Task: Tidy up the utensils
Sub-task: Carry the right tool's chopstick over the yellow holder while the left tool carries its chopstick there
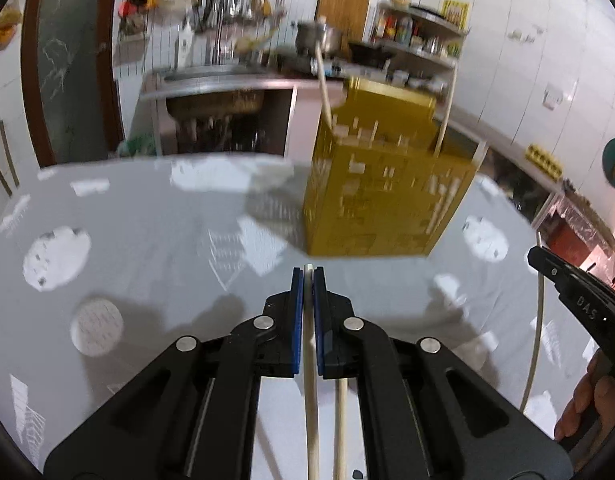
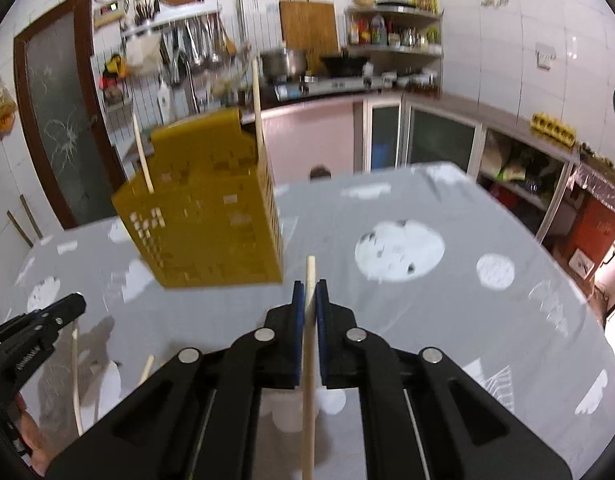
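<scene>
A yellow perforated utensil holder (image 1: 387, 200) (image 2: 203, 216) stands on the grey patterned table (image 1: 147, 240) (image 2: 447, 320), with pale chopsticks (image 1: 323, 88) (image 2: 256, 100) sticking out of its top. My left gripper (image 1: 307, 274) is shut on a pale chopstick (image 1: 310, 400), just short of the holder. My right gripper (image 2: 309, 286) is shut on another chopstick (image 2: 308, 400), beside the holder's right corner. Each gripper shows in the other's view, the right gripper (image 1: 537, 258) and the left gripper (image 2: 77, 304), with its stick hanging below. One loose chopstick (image 1: 341, 420) (image 2: 147, 368) lies on the table.
Beyond the table's far edge are a kitchen counter with a sink (image 1: 211, 76), a pot (image 2: 283, 62) on the stove, a corner shelf of bottles (image 2: 391, 32) and low cabinets (image 2: 439, 140). A person's hand (image 1: 587, 400) holds the right gripper.
</scene>
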{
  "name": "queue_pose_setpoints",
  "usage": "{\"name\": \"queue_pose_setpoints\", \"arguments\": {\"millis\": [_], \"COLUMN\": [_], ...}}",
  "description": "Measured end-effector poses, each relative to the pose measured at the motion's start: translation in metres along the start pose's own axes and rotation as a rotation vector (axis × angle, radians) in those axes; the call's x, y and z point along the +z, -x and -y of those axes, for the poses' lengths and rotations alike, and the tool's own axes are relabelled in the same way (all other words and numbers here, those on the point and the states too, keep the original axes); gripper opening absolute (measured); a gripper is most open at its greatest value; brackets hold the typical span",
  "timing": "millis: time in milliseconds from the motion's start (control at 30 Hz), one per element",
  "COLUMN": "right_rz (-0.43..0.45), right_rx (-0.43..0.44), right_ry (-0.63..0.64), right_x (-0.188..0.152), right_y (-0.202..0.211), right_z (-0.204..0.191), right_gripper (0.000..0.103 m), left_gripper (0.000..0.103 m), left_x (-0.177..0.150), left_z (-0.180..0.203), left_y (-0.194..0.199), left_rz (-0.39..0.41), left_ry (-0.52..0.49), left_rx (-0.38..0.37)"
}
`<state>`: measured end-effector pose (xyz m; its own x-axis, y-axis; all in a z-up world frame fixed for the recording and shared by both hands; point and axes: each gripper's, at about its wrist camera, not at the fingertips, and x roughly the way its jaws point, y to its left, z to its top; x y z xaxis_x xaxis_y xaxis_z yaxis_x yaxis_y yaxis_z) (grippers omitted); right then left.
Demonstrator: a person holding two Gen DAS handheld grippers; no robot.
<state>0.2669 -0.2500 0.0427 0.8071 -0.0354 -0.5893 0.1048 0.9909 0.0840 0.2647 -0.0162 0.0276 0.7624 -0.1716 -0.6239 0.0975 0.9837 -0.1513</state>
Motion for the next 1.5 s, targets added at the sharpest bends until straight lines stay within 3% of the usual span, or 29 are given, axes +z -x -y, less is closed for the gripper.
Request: {"name": "queue_pose_setpoints", "arguments": {"millis": [367, 800, 1100, 1333, 1500], "right_rz": [0.197, 0.314, 0.350, 0.393, 0.418], "right_rx": [0.015, 0.039, 0.048, 0.059, 0.079], "right_ry": [0.020, 0.066, 0.097, 0.077, 0.064], "right_x": [0.010, -0.008, -0.009, 0.020, 0.049], "right_y": [0.040, 0.072, 0.085, 0.096, 0.098], "right_z": [0.004, 0.005, -0.002, 0.001, -0.002], "right_gripper": [0.006, 0.006, 0.006, 0.006, 0.006], "left_gripper": [0.003, 0.004, 0.004, 0.004, 0.003], "left_x": [0.016, 0.003, 0.002, 0.019, 0.050], "left_z": [0.008, 0.009, 0.011, 0.018, 0.026], "left_y": [0.047, 0.073, 0.087, 0.098, 0.101], "left_rz": [0.206, 0.328, 0.359, 0.400, 0.447], "left_ry": [-0.050, -0.111, -0.131, -0.143, -0.145], "left_rx": [0.043, 0.058, 0.049, 0.048, 0.051]}}
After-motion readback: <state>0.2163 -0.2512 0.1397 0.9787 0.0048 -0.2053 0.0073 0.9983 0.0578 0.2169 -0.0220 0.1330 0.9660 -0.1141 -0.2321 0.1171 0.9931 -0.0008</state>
